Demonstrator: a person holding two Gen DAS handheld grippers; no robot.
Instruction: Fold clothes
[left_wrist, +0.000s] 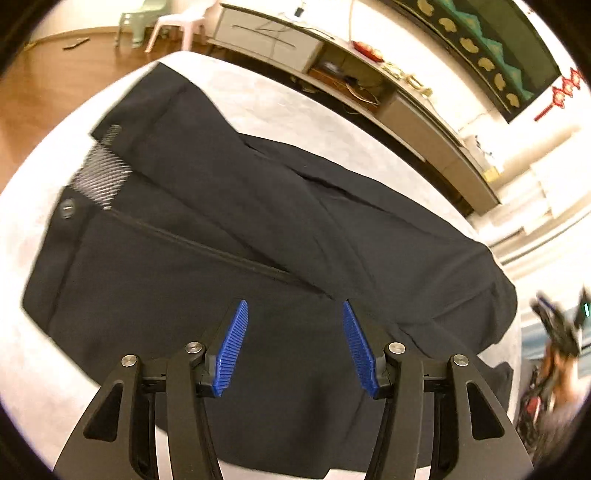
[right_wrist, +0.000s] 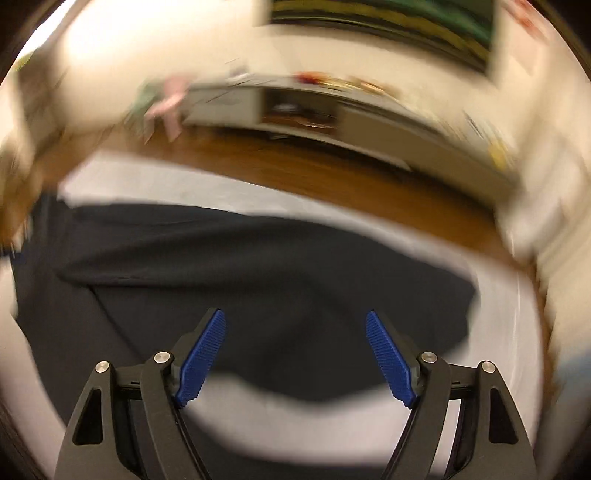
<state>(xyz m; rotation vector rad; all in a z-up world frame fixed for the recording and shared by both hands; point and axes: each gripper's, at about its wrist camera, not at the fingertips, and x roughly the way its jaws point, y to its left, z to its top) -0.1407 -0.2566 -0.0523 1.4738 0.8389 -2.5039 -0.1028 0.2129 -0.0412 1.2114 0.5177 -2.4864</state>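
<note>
Below, dark trousers (left_wrist: 229, 221) spread flat on white table (left_wrist: 303, 110), waistband button (left_wrist: 67, 209) showing. Above them, left gripper (left_wrist: 295, 325) parted, nothing between pads. Likewise right gripper (right_wrist: 295, 332), wide apart, empty, view blurred.

Both wrist views look steeply down from close above, sharing the dark trousers (left_wrist: 258, 229) on the white table (left_wrist: 295, 110).

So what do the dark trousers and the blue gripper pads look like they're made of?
Dark navy trousers: seemingly a smooth matte woven suiting fabric; it drapes in soft creases, with a striped lining at the waistband. Blue ribbed pads of the left gripper: apparently moulded plastic or rubber, finely ridged, matte.
</note>
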